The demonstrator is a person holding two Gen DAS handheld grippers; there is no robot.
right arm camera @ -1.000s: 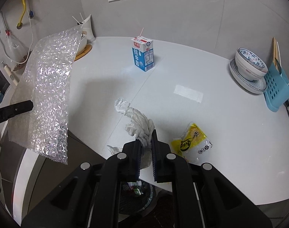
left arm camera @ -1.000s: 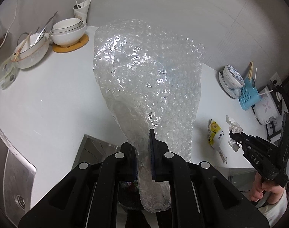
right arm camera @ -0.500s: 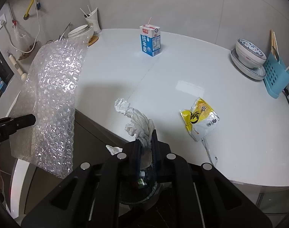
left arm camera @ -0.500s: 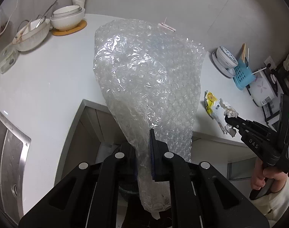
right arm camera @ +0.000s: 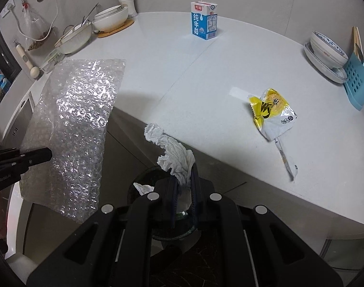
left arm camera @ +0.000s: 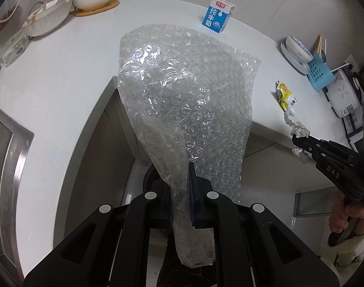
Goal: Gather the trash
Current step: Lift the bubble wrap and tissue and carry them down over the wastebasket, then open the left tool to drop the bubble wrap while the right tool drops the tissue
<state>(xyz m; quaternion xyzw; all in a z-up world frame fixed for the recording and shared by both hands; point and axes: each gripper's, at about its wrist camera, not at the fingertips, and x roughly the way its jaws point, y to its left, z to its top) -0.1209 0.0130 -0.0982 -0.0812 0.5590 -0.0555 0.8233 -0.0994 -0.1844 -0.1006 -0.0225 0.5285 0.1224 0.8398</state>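
Trash in the left wrist view is a clear, crinkled bubble-wrap sheet (left arm camera: 182,100), pinched between the left gripper (left arm camera: 182,191)'s clenched fingers and fanning out past their tips, over the edge of the white countertop (left arm camera: 69,71). On that countertop stands a blue-and-white milk carton (left arm camera: 218,15) printed "纯牛奶". At the right edge the right gripper (left arm camera: 299,142), marked "DAS", clamps a crumpled white paper tissue (left arm camera: 297,129).

From the right wrist view, the tissue (right arm camera: 174,155) sits squeezed between the closed fingers (right arm camera: 195,181), off the countertop's edge above a dark round bin (right arm camera: 143,184). A yellow-and-white snack wrapper (right arm camera: 273,112) lies on the countertop.
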